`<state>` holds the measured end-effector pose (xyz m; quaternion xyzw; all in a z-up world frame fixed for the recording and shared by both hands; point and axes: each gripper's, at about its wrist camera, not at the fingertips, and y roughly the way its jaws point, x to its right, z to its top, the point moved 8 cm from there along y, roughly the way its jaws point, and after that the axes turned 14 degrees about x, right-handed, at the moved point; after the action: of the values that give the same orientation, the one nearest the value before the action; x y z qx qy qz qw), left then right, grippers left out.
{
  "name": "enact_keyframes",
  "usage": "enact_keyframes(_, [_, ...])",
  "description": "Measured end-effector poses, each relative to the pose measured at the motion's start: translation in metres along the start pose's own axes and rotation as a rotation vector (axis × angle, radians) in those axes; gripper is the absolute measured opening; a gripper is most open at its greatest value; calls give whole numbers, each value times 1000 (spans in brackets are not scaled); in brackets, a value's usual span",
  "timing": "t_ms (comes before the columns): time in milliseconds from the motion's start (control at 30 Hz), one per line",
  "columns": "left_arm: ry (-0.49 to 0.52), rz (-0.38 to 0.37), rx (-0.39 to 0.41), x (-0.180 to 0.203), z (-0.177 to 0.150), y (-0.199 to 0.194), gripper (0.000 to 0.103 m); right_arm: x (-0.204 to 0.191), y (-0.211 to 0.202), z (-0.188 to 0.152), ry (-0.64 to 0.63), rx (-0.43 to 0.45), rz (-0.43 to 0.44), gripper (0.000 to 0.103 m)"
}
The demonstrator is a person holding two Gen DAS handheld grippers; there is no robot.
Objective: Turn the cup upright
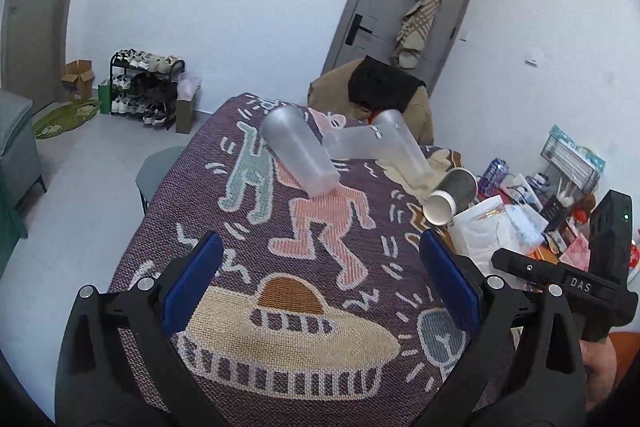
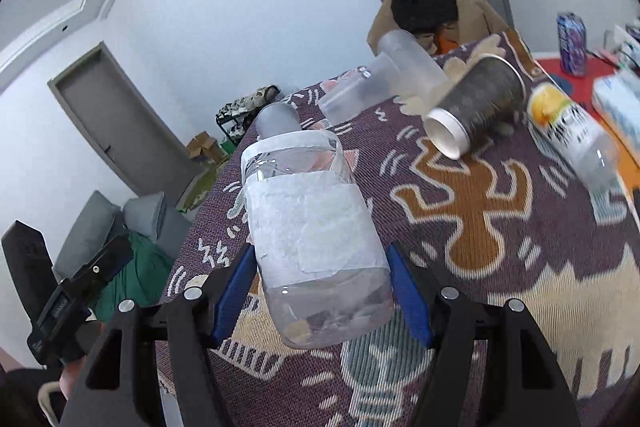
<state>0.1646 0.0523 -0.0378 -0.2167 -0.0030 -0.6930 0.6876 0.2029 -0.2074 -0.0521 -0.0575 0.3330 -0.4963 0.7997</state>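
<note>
Centrally in the right wrist view: clear cup (image 2: 316,247) with a white paper label, caught between the blue pads (image 2: 408,301) of the right claw (image 2: 320,303), jaws closed against its lower sides; base toward the camera, rim toward mid-frame, body tilted and seemingly raised off the patterned cloth (image 2: 500,267) on the worktop. Judged step: grasp made, flip under way but unfinished. Next move, by inference: wrist rotation to bring the rim uppermost, then a gentle set-down on a bare patch of cloth before release. Upper centre of the left wrist view: three frosted cups, one lying alone (image 1: 300,151), one crossed over another (image 1: 402,147) and (image 1: 350,145); right of them a dark paper cup (image 1: 452,197) on its side, white mouth toward the camera. Right edge of the right wrist view: toppled plastic bottle (image 2: 572,135), blurred, and a can (image 2: 572,43) behind. Lower centre of the left wrist view: left claw (image 1: 320,287), jaws spread wide, nothing between them, apparently above the cloth. Likely hazards: smooth cup wall slipping in the pads; woven cloth as unsteady footing; fallen cups near any far landing spot.
</note>
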Motion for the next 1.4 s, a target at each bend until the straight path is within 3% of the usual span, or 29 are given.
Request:
enact_keyframes(333, [70, -55, -18, 26, -11, -1, 98, 19, -6, -26, 90, 2, -30, 66])
enact_keyframes(800, [70, -43, -57, 20, -18, 4, 98, 34, 23, -61, 200, -85, -36, 68])
enact_keyframes(933, [72, -59, -91, 26, -24, 11, 98, 29, 20, -59, 208, -89, 6, 82])
enact_keyframes(1200, [38, -118, -172, 45, -39, 31, 98, 39, 2, -51, 180, -56, 7, 82])
enact_keyframes(1267, [15, -145, -201, 51, -44, 37, 98, 44, -2, -51, 167, -53, -1, 90])
enact_keyframes(1400, [-44, -185, -265, 59, -54, 51, 98, 54, -12, -50, 139, -35, -17, 93])
